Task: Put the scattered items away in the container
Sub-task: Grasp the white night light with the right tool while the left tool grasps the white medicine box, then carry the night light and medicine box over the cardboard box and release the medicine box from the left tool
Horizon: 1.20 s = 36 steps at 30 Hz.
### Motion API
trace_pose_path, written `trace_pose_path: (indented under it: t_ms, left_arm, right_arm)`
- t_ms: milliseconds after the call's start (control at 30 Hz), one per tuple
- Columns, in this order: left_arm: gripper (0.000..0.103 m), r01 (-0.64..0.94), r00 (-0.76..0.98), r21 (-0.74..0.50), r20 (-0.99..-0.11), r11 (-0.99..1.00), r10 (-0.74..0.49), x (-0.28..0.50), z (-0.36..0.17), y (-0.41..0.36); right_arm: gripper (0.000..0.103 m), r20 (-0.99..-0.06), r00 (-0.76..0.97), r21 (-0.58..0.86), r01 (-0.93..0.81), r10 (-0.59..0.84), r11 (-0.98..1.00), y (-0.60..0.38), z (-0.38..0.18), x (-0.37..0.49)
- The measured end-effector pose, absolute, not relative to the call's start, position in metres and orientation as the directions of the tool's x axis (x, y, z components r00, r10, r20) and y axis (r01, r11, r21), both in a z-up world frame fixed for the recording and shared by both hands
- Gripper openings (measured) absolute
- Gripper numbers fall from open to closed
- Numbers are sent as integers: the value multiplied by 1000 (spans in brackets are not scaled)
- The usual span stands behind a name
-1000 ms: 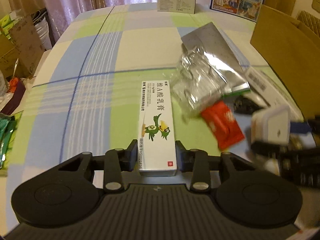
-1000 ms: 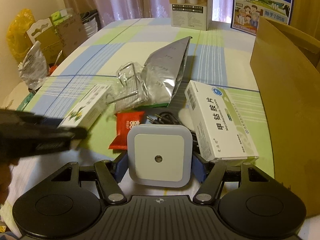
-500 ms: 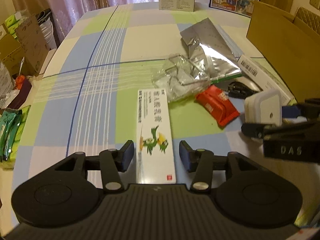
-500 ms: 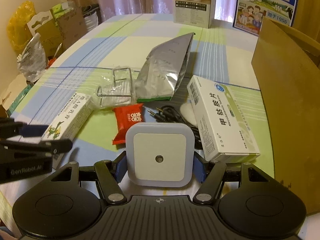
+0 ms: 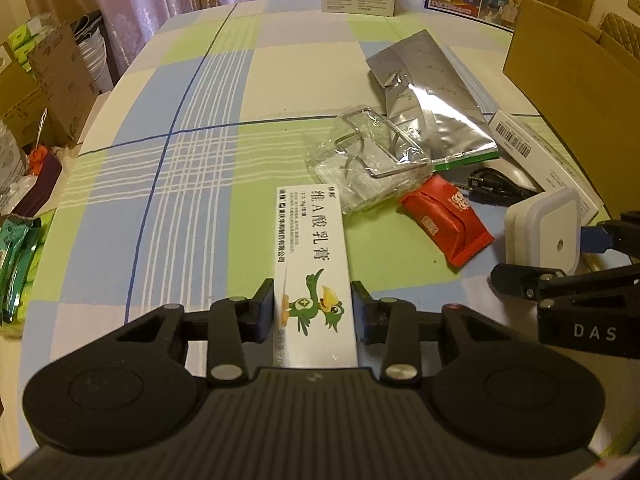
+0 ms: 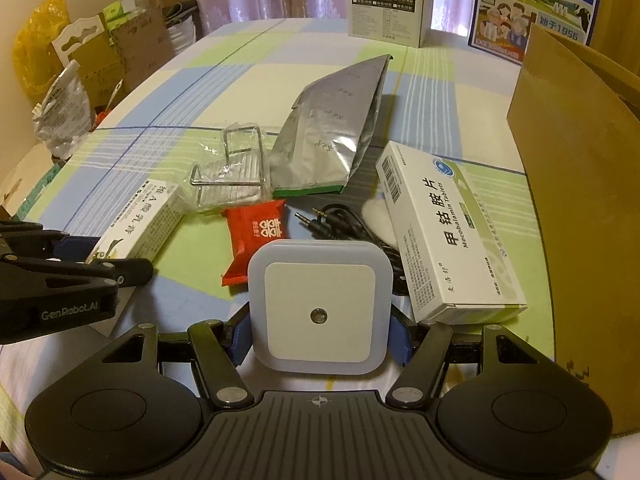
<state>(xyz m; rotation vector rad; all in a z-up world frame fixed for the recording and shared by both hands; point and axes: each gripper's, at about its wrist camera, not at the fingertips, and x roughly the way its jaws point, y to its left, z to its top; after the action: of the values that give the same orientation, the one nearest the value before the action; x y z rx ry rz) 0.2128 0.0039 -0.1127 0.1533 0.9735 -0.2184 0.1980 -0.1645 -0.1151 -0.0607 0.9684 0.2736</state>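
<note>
A long white ointment box point(image 5: 312, 240) with a green bird print lies lengthwise between the fingers of my left gripper point(image 5: 314, 304). Its jaws are closing, and both pads touch the box's sides near its near end. My right gripper point(image 6: 320, 320) is shut on a square white night light point(image 6: 320, 304), held just above the checked tablecloth. The same night light point(image 5: 548, 236) shows at the right of the left wrist view. The brown cardboard box point(image 6: 580, 200) stands open at the right table edge.
Scattered between the grippers lie a red packet point(image 6: 252, 236), a clear bag with a wire rack point(image 6: 232, 176), a silver pouch point(image 6: 332, 128), a black audio cable point(image 6: 340, 220) and a white medicine box point(image 6: 448, 232). Two printed cartons stand at the far edge.
The left jaws widened around the ointment box half a second ago and have come back onto its sides. The right gripper kept still with the night light.
</note>
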Motion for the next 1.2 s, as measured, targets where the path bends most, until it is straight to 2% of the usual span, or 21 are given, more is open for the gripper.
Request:
trace_pose_path:
  t_ms: [367, 667, 1200]
  left_arm:
    - [33, 210, 558, 1, -821, 978, -119, 176, -88, 16]
    - [33, 210, 598, 1, -792, 978, -128, 143, -44, 9]
    - [33, 357, 641, -16, -723, 934, -258, 97, 25, -88]
  right_arm:
    - [62, -777, 589, 93, -244, 224, 965, -169, -99, 187]
    - [62, -726, 647, 111, -226, 235, 968, -177, -52, 159]
    - [62, -635, 764, 58, -95, 111, 994, -284, 40, 95]
